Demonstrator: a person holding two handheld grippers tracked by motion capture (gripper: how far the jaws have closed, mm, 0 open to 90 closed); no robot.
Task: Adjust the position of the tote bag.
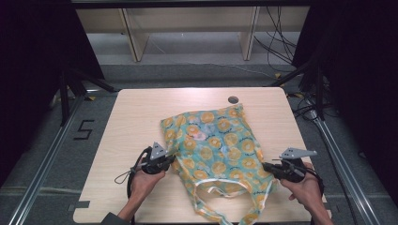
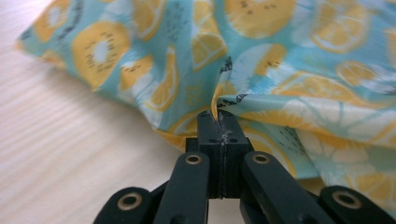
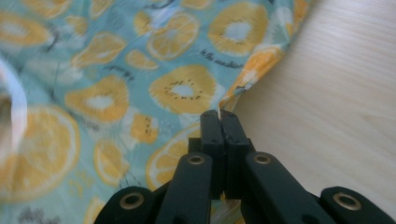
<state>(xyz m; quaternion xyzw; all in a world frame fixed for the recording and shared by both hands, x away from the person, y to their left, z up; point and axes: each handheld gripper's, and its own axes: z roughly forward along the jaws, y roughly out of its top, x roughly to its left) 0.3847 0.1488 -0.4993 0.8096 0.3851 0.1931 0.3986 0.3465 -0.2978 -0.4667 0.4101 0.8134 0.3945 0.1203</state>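
A crumpled teal bag printed with orange citrus slices is lying on the desk; the left hand-held gripper and right hand-held gripper are each pinching its side edges.

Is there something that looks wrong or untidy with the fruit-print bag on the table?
Nothing looks damaged or spilled. The bag lies crumpled and askew on the table, its handles loose by the near edge. The left gripper and right gripper are each shut on a side edge of the fabric.
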